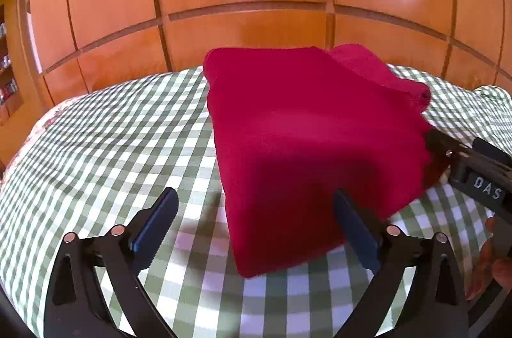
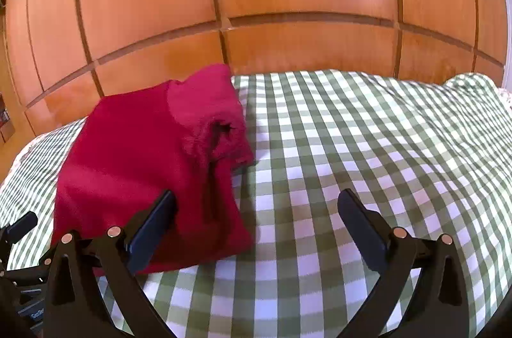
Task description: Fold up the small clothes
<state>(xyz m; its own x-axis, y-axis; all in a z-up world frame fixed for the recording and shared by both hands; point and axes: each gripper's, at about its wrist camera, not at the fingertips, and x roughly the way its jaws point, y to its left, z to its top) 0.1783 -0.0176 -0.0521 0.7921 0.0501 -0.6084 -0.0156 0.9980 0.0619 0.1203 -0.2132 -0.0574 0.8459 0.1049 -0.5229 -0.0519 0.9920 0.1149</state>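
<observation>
The red garment point(image 1: 307, 146) lies folded into a rough rectangle at the centre of the left wrist frame, flat on the checked cloth point(image 1: 121, 139). In the right wrist frame it sits at middle left point(image 2: 140, 165), with a bunched sleeve or cuff point(image 2: 220, 127) humped on its upper right corner.

Your left gripper point(image 1: 256, 229) stands wide and released at the bottom of its frame; the garment's near corner reaches in between the fingers, but neither pad presses it. Your right gripper point(image 2: 256, 229) is likewise spread and holds nothing. Its left finger point(image 2: 153, 229) overlaps the garment's near edge, though whether it touches cannot be told, and its right finger is over bare cloth. The right gripper's body also shows at the right edge of the left frame point(image 1: 480, 175), just beside the garment's side.

The fold looks close to done. The risk is that humped cuff: left as it is, it may spring loose and open the stack. A finger dragged across the near edge as you pull away could also peel back the top layer or rumple the soft cloth beneath. Wooden panels point(image 2: 288, 2) fill the upper half of both frames.
</observation>
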